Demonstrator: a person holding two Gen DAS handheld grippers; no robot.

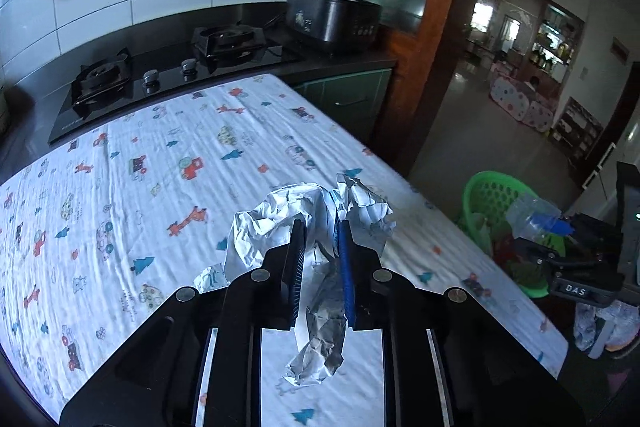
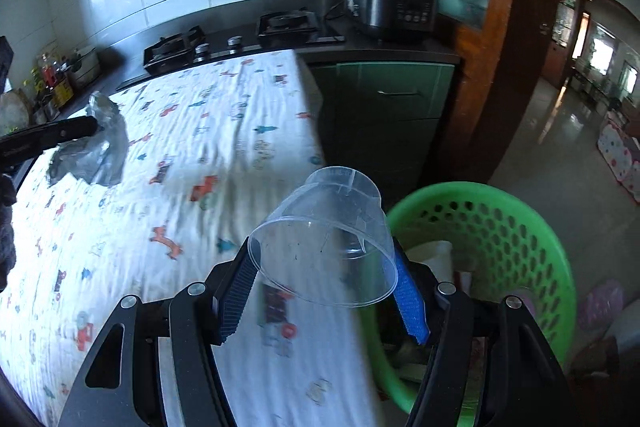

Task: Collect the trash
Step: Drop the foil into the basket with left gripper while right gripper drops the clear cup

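Two grippers each clamp a piece of trash above the table [image 1: 120,155]: the left gripper [image 1: 322,251] has its jaws pinched on crumpled paper [image 1: 276,223], which bulges past the fingertips and hangs down between the fingers, clear of the patterned cloth. The right gripper [image 2: 326,267] squeezes a clear plastic cup [image 2: 328,239] by its sides, mouth toward the camera, at the table's edge just beside a green basket [image 2: 500,227] standing on the floor with some rubbish already in it. Farther back, a stove [image 1: 160,75] and an open rice cooker [image 1: 332,23] sit on the dark counter against the tiled wall.
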